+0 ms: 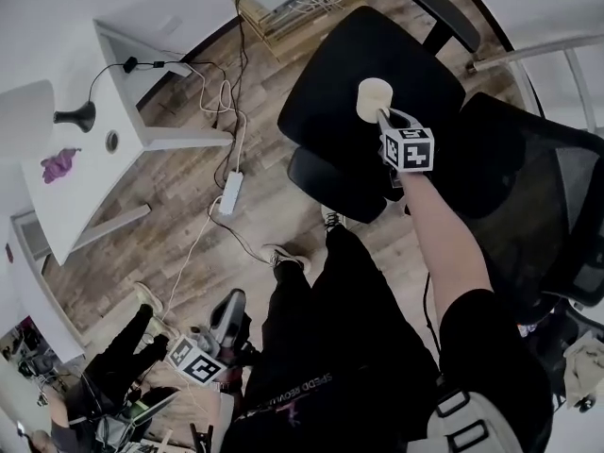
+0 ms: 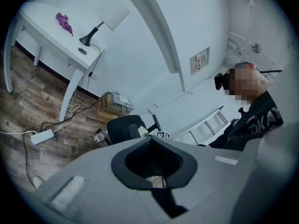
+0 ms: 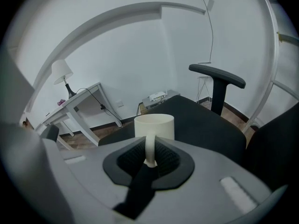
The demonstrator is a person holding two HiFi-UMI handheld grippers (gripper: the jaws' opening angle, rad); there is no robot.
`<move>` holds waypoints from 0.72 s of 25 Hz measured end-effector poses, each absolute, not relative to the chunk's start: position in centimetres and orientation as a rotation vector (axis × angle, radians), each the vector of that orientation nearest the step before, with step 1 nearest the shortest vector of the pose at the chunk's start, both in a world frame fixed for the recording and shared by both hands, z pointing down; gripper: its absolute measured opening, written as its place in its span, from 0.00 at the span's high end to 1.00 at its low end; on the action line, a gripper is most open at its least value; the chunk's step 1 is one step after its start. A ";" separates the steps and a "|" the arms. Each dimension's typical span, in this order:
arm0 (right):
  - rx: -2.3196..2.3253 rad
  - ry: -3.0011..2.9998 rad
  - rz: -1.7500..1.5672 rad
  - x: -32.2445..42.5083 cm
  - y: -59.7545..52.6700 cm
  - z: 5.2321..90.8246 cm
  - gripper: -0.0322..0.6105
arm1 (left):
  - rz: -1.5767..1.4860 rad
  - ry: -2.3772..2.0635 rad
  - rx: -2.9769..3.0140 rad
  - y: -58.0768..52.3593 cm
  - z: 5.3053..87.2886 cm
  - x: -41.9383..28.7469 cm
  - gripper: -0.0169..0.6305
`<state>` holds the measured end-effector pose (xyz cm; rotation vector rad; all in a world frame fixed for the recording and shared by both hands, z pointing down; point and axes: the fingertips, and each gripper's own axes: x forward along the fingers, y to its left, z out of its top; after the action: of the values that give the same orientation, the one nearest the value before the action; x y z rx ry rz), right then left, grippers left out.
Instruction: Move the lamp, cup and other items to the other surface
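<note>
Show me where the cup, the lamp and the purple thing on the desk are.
cup (image 3: 154,125): right gripper view, on its side wall, above the handle.
lamp (image 2: 113,16): left gripper view, on its white shade.
purple thing (image 1: 58,165): head view, on its middle.

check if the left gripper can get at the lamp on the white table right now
Probably not yet. The lamp stands on the white table across the wood floor, while the left gripper hangs low by the person's leg, well short of it. Only a corded power strip lies between.
</note>
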<state>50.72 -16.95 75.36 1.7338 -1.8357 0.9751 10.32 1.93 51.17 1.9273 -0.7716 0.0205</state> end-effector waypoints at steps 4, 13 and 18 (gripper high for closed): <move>1.710 -1.850 0.963 50.5 -18.6 76.6 0.88 | 0.034 -0.824 1.898 2.9 51.4 9.9 0.98; 1.661 -1.842 0.974 49.7 -17.8 80.3 0.88 | 0.072 -0.889 1.870 4.9 51.7 9.0 0.98; 1.668 -1.847 1.022 49.2 -16.5 81.2 0.87 | 0.079 -0.868 1.867 5.1 52.1 9.3 0.98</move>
<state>49.21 -16.55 81.19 1.6680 -1.8467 1.0215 9.26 5.14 52.08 1.8665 -0.8675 0.0788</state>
